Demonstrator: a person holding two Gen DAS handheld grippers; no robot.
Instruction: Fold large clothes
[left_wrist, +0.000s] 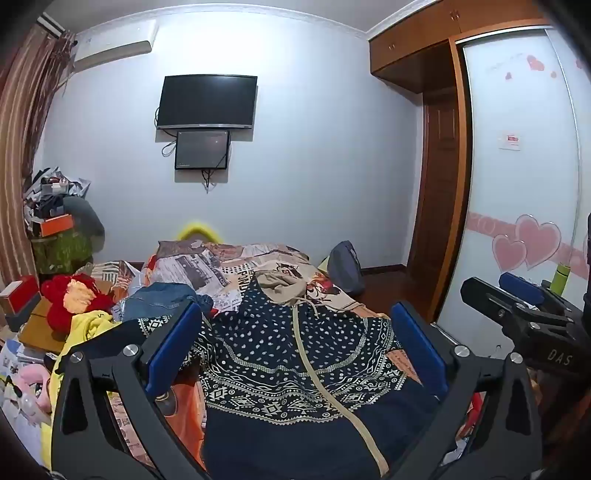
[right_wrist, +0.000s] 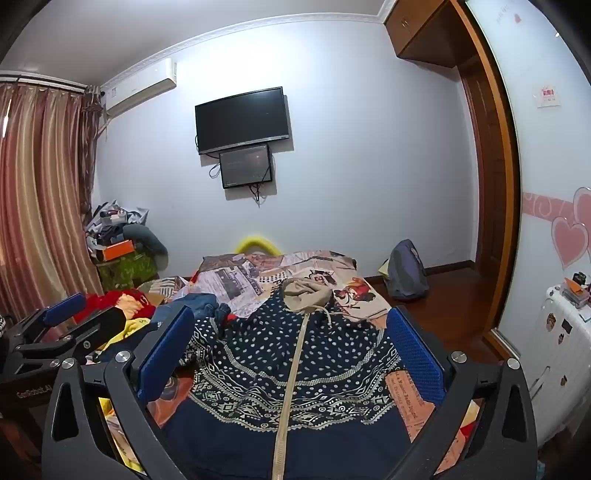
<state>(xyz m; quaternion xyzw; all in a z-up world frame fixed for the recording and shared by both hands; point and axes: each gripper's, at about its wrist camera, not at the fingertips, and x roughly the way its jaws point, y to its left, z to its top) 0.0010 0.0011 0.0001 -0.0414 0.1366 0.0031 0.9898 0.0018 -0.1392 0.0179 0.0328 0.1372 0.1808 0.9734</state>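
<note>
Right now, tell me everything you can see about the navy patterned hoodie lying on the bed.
The navy hoodie lies spread front-up on the bed, over its printed bedspread. The fabric looks soft: dark blue, with cream dots across the chest and cream geometric bands lower down. A beige zipper runs up the middle, closed. The beige-lined hood is bunched at the far end, one drawcord trailing. Folded jeans lie by its left shoulder. Nothing grips it: both grippers hover with jaws open.
</note>
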